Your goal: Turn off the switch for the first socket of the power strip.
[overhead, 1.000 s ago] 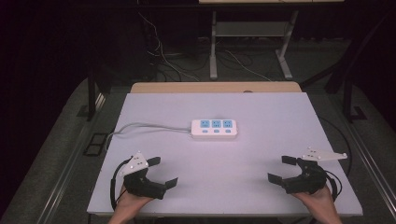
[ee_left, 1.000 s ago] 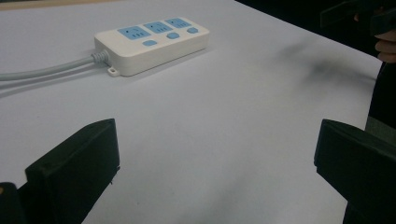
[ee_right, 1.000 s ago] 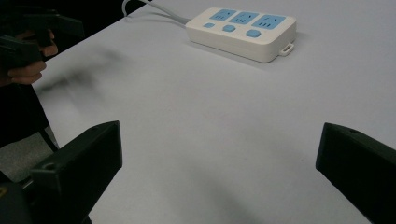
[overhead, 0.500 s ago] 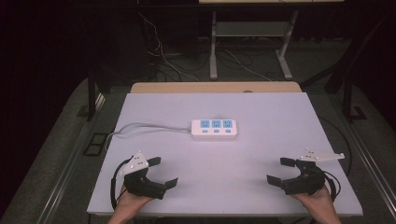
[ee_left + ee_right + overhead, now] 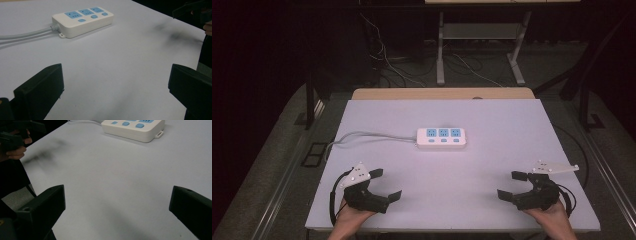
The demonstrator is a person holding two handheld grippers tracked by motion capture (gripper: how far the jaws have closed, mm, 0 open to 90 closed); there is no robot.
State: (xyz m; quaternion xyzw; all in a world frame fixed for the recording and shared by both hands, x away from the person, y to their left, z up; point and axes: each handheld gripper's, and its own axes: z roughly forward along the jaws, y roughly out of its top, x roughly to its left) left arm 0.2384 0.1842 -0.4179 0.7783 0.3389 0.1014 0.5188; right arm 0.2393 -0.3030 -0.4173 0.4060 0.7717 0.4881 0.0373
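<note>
On a pale, matte white table (image 5: 492, 175) with a plain rectangular top, a white plastic power strip (image 5: 441, 138) lies flat near the middle, well apart from both grippers. Its body is a long box with rounded corners and a small mounting tab at each end. Three light blue socket panels run in a row along its top, and three small light blue oval buttons sit in a row beside them, one per socket. No brand name or lettering can be read on it. A smooth grey-white cable (image 5: 367, 136) leaves the strip's left end and curves across the table to the left edge.

Near the front left corner, the left gripper (image 5: 388, 185) rests low over the table in the person's left hand (image 5: 352, 216), its two blocky black jaws spread wide apart with nothing between them. A grey three-cornered plate sits on top of it. Near the front right corner, the right gripper (image 5: 512, 184) is held in the right hand (image 5: 552, 215), its black jaws likewise released and empty, with a similar pale plate on top.

From the left gripper view, the power strip (image 5: 82, 21) lies ahead and to the left on bare table. From the right gripper view, the strip (image 5: 133, 128) sits at the top edge, and the table surface shows faint dark smudges.

Beyond the table, a strip of light wood (image 5: 442, 93) borders the far edge, and loose cables trail on the dark floor.
</note>
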